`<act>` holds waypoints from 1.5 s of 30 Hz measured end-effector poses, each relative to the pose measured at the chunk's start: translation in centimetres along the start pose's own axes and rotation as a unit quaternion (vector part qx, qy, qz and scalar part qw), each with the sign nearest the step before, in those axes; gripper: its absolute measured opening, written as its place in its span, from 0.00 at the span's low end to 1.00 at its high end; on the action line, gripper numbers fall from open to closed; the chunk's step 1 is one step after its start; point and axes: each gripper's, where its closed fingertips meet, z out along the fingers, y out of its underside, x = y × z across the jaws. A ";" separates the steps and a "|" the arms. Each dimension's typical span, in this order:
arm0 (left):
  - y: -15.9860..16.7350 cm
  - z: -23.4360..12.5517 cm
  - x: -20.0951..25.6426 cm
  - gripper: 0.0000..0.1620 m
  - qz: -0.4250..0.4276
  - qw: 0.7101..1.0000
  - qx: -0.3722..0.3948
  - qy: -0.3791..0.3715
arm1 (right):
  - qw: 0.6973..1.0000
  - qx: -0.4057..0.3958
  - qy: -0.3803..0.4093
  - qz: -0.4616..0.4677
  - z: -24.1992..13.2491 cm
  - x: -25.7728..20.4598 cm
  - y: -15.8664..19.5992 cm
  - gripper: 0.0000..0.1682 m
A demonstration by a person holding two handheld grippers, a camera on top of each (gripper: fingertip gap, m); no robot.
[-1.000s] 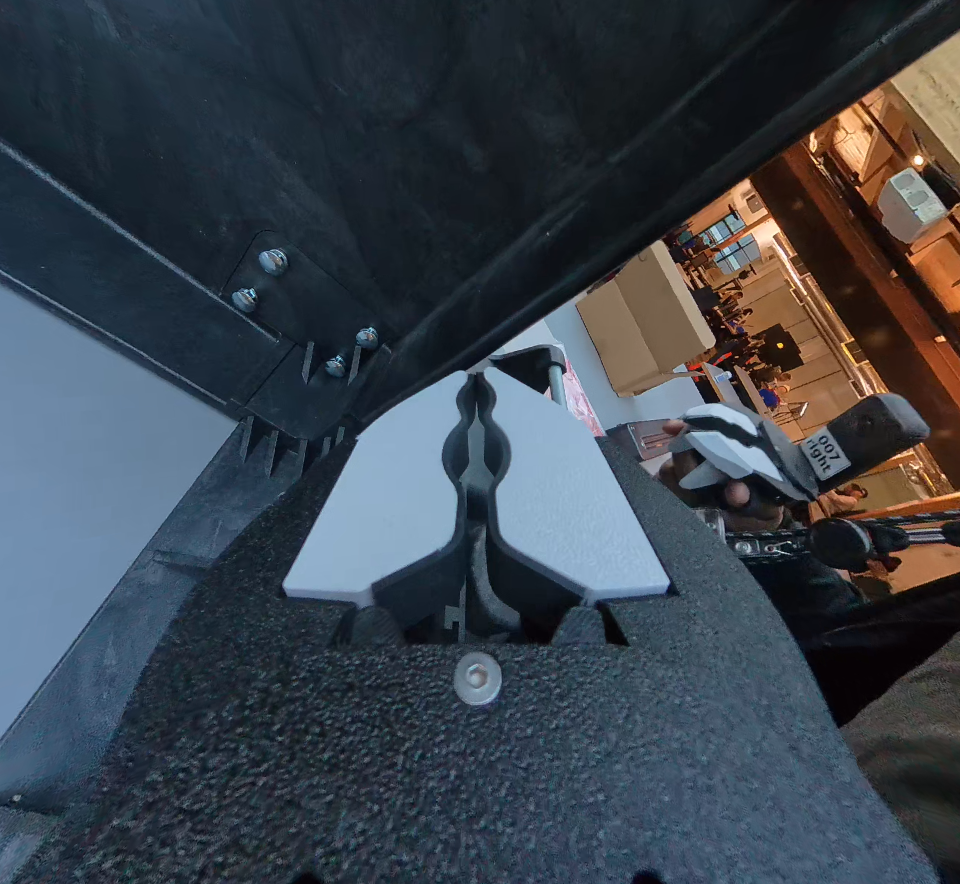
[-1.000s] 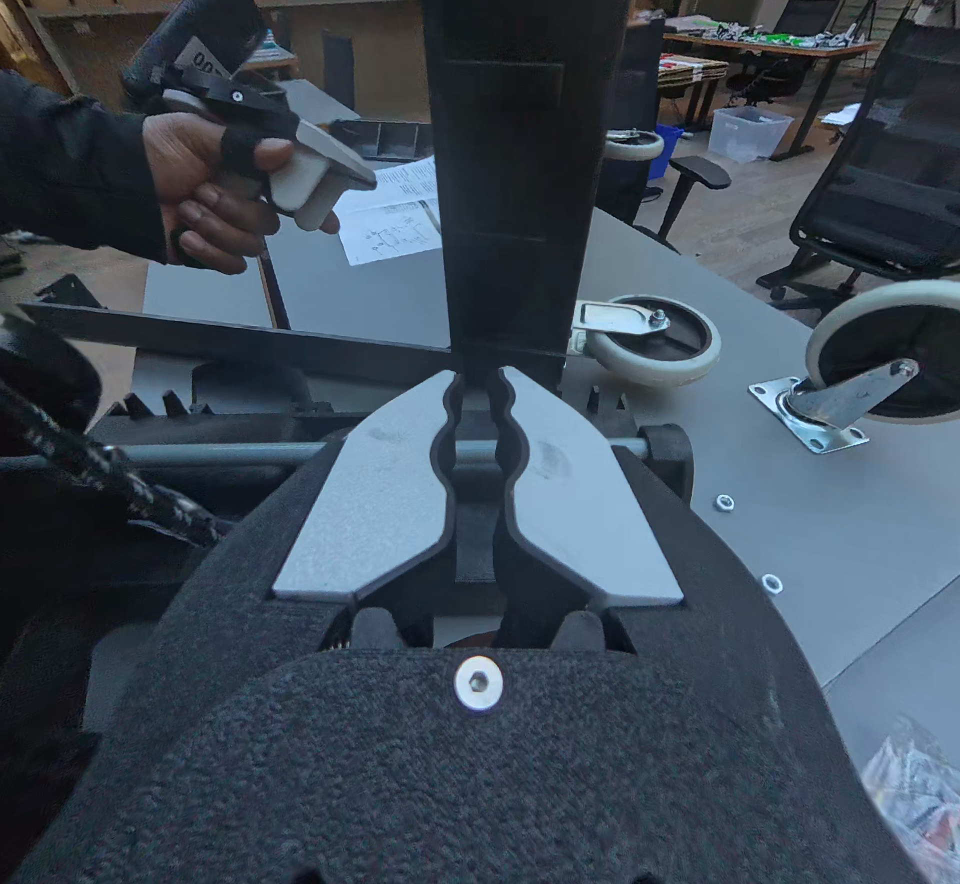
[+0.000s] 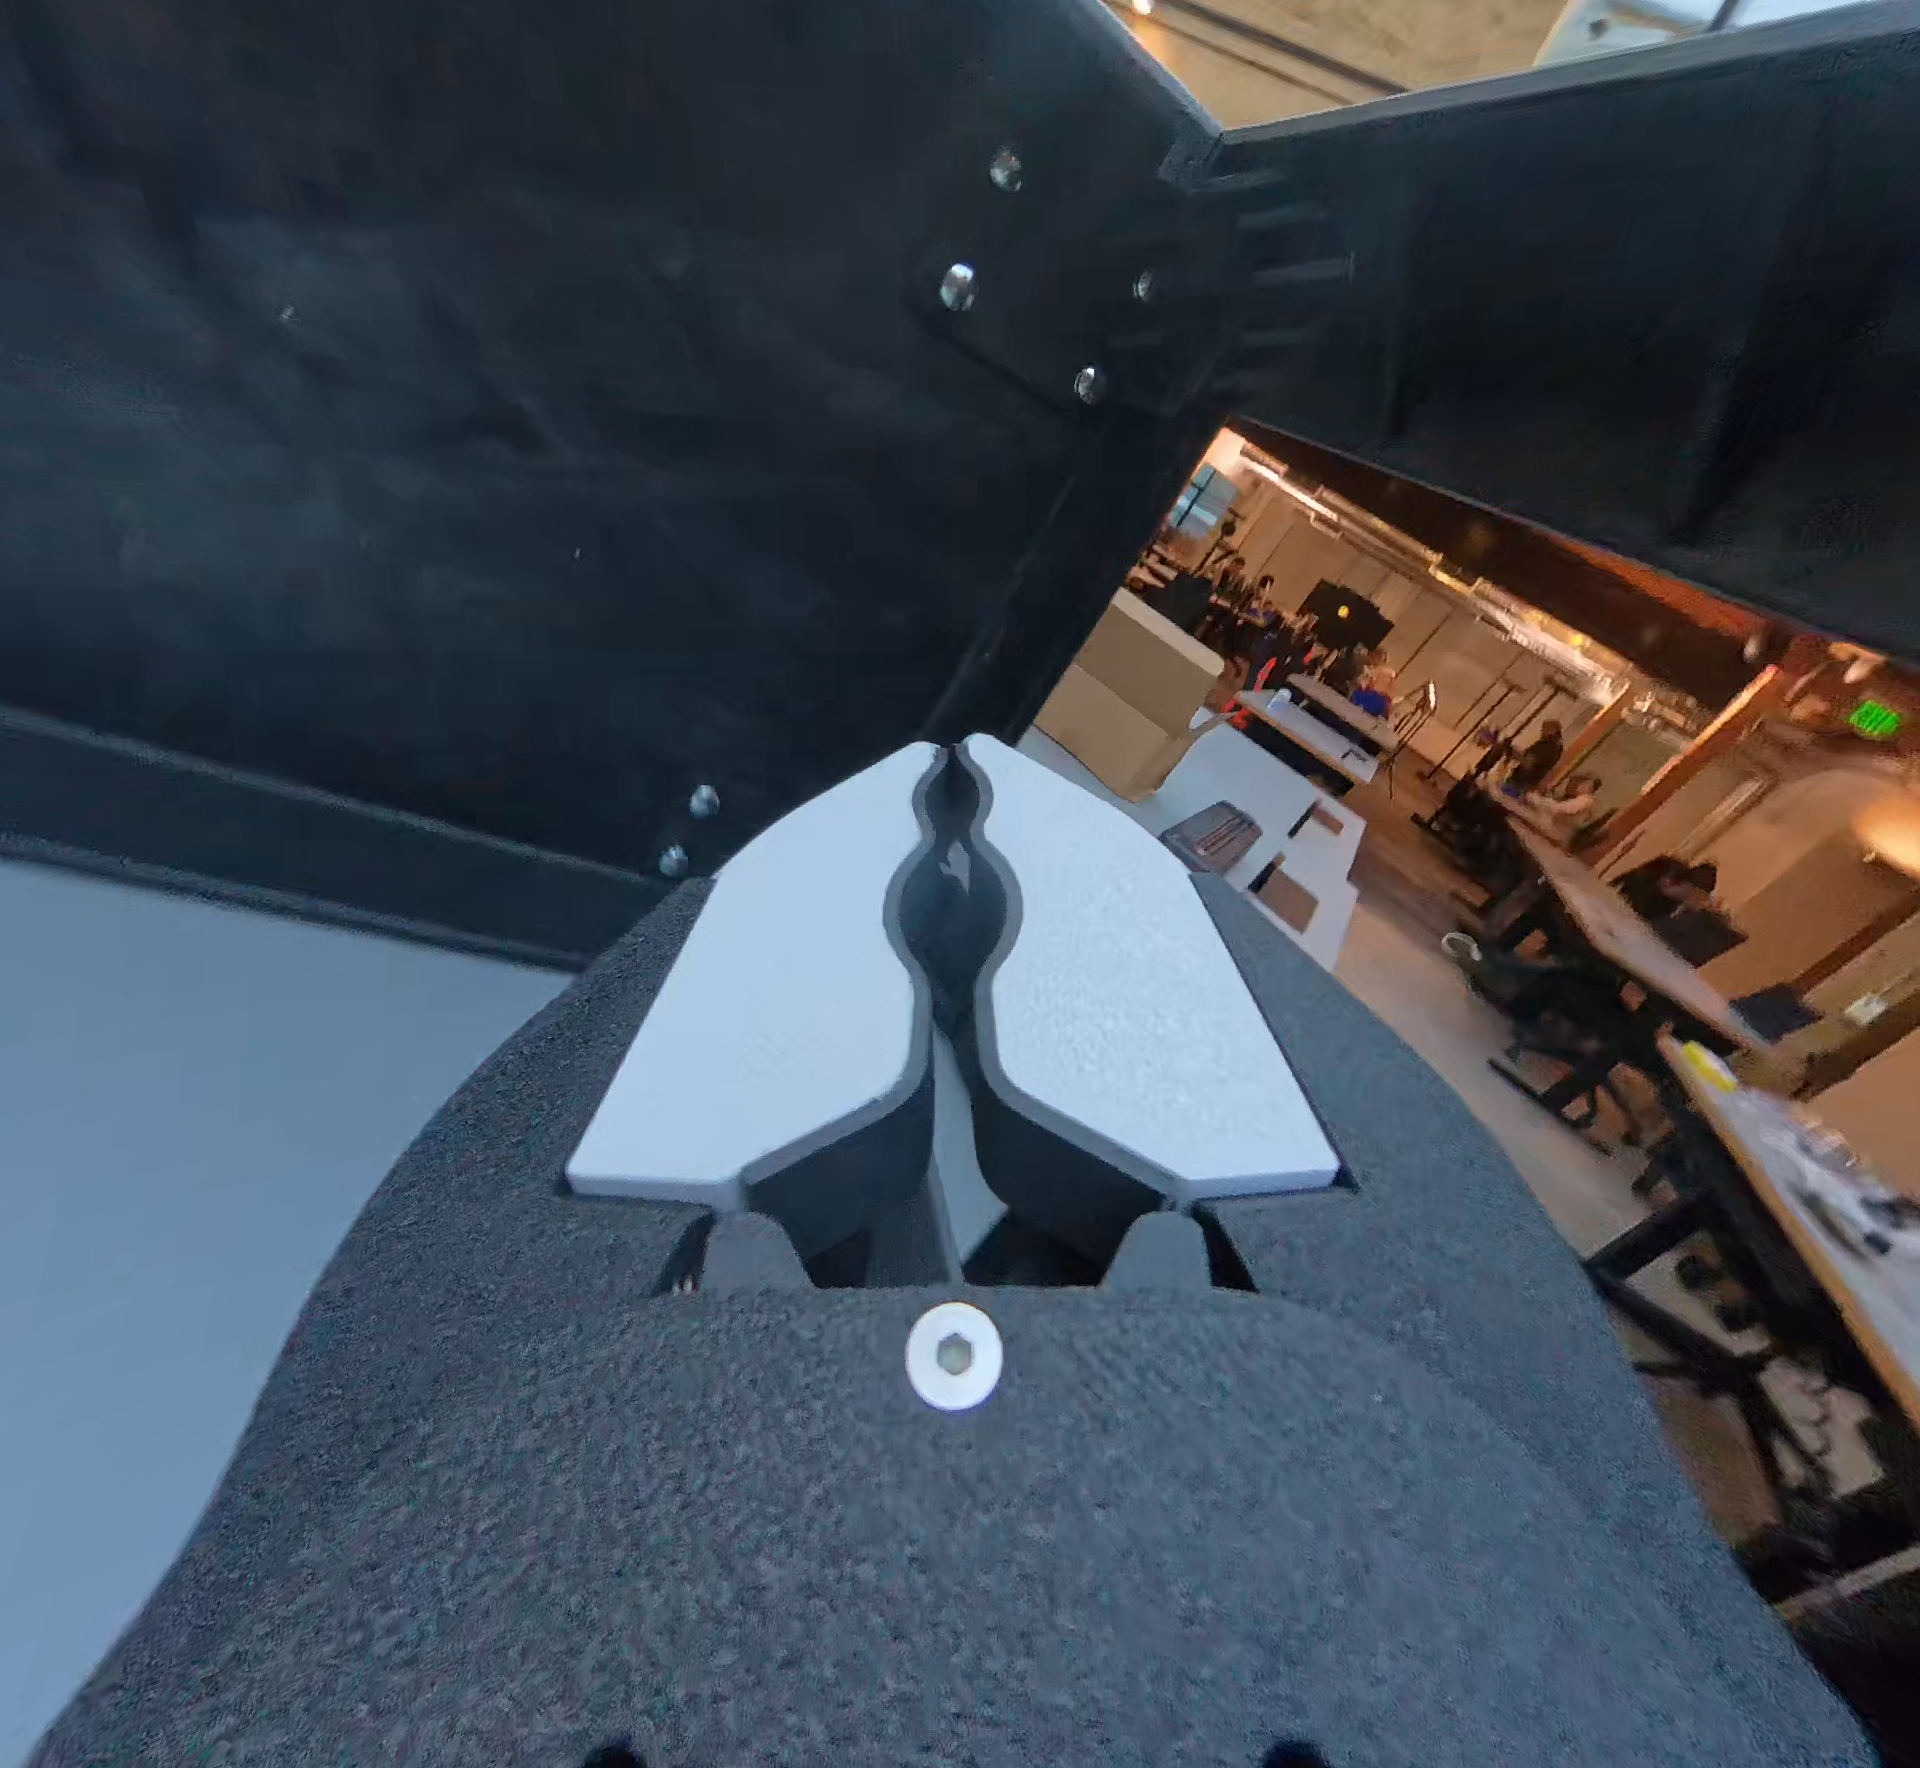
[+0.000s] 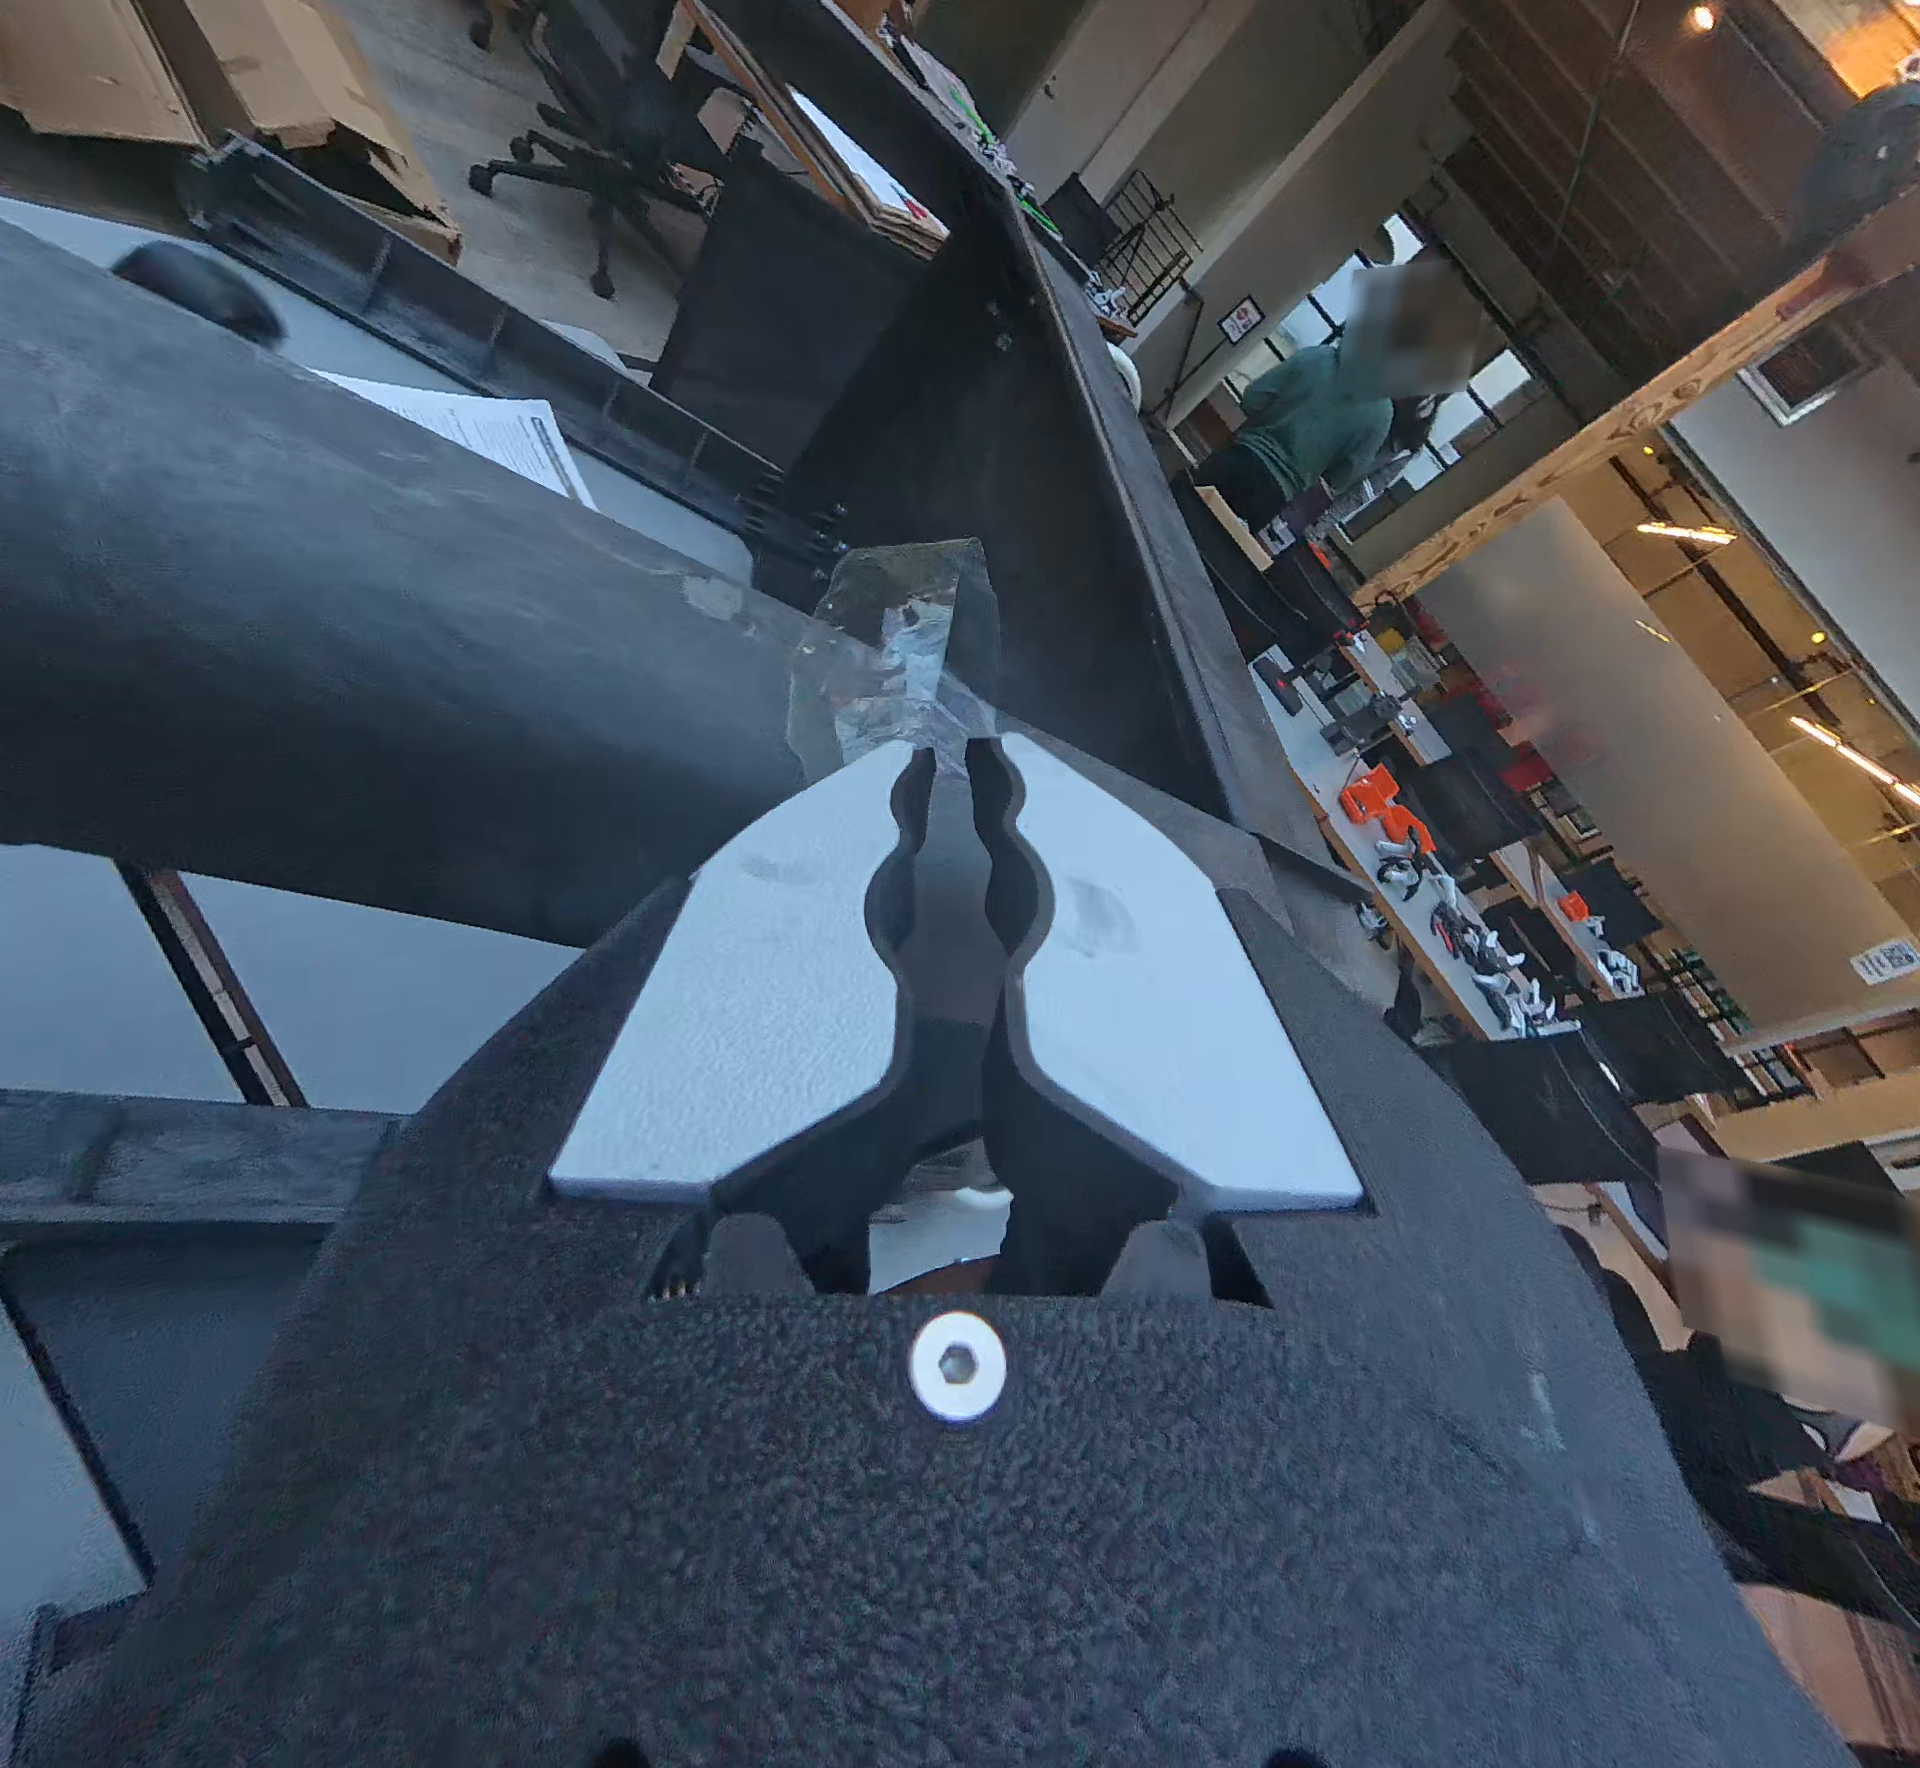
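Note:
In the left wrist view a large black plastic panel (image 3: 468,316) with a screwed corner bracket (image 3: 1029,295) fills the upper left. A second black panel (image 3: 1610,284) joins it at the top right. My left gripper (image 3: 951,754) is shut, its tips pinching the first panel's lower edge. In the right wrist view my right gripper (image 4: 948,754) is shut on a narrow black strip of the same assembly (image 4: 951,929). A clear plastic bag (image 4: 894,658) sits crumpled right at its tips. A broad black curved part (image 4: 312,596) lies to the left.
A grey tabletop (image 3: 156,1147) lies under the left gripper and also shows in the right wrist view (image 4: 343,980). A paper sheet (image 4: 488,440) lies on it. Office chairs (image 4: 613,118), cardboard boxes (image 4: 156,25), work tables (image 3: 1621,929) and people stand farther off. Across from one pair of fingers to the other is roughly 25 cm.
Both grippers have swung round with the black assembly, which is now tilted up off the table. The other gripper, the hand and the caster wheels have left both views. Both stay shut.

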 end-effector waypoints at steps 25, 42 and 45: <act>-7.4 26.2 -1.4 0.00 0.127 0.991 0.014 0.032 | 0.979 -0.184 0.068 0.050 -8.3 -2.0 10.4 0.06; -2.4 16.4 -1.8 0.00 0.138 0.983 -0.092 0.083 | 0.986 -0.131 0.048 0.088 -7.3 -2.2 12.0 0.06; 1.6 8.4 -2.0 0.00 0.123 0.978 -0.141 0.091 | 0.989 -0.102 0.035 0.105 -6.2 -1.9 13.4 0.06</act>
